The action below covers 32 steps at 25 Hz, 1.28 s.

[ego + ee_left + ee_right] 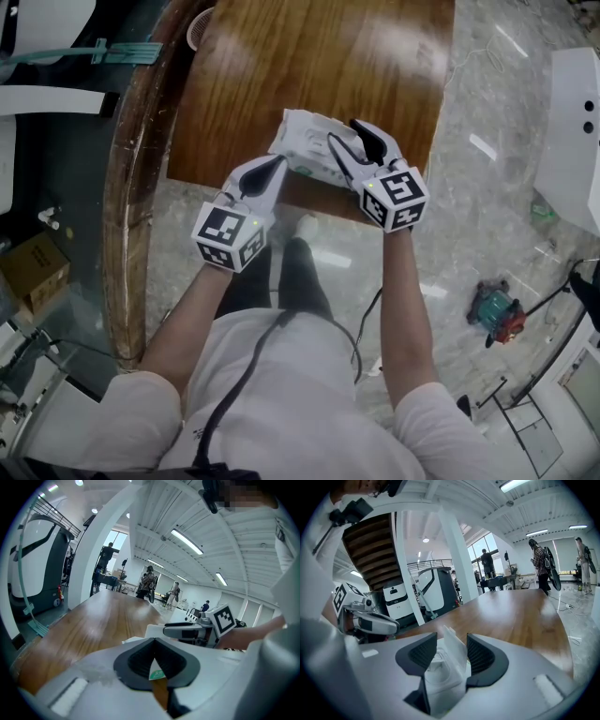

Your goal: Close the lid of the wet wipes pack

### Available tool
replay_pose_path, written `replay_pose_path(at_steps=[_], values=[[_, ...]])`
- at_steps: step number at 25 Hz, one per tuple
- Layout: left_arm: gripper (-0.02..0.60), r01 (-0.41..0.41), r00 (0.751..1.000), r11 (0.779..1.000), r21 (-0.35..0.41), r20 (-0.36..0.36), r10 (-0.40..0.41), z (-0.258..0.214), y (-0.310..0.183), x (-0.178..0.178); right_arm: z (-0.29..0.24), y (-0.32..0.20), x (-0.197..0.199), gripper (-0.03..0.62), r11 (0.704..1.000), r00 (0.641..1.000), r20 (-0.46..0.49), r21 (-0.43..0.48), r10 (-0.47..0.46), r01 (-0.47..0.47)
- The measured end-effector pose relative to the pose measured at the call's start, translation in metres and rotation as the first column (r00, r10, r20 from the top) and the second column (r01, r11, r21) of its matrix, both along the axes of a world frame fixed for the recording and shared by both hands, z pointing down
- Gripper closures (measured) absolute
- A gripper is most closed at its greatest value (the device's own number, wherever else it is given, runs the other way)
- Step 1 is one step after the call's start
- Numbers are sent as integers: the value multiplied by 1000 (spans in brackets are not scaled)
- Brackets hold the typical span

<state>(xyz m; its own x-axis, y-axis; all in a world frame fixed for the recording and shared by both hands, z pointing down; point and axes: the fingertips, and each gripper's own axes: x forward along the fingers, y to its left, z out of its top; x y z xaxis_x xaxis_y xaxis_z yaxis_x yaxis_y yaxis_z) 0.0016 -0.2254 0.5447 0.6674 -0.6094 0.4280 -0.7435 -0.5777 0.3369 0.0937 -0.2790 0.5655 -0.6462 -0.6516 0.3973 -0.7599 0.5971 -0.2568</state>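
Head view: both grippers held side by side over the near edge of a wooden table, each in one of the person's hands.
Wet wipes pack: white, lying at the table's near edge, directly under the tips of both grippers.
Left gripper: tips at the pack's left end, its marker cube towards the person.
Left gripper, jaw state: in the left gripper view the dark pads meet at their tips; a white corner of the pack with a green label sits in the narrow gap just behind them, so the jaws are clamped on the pack's edge.
Right gripper: over the pack's right part, just beside the left gripper.
Right gripper, jaw state: spread apart in the right gripper view, nothing clamped.
Lid: white flap, standing raised between the right gripper's jaws, nearer the right-hand pad; whether it touches that pad cannot be told.
Pack opening: below the raised lid, beneath the gap of the right gripper's jaws.
Beyond the jaws: bare wood tabletop running ahead of both grippers.
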Motion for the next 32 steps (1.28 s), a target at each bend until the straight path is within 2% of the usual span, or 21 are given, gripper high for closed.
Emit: replay_pose_path(at_steps=[19, 32], values=[[578, -9, 1000, 1000, 23, -2, 9, -8, 12, -16, -5, 22, -19, 402, 1000, 999, -26, 10, -27, 28], [578, -8, 1000, 999, 35, -1, 8, -13, 24, -26, 2, 43, -33, 402, 998, 995, -81, 1, -62, 62]])
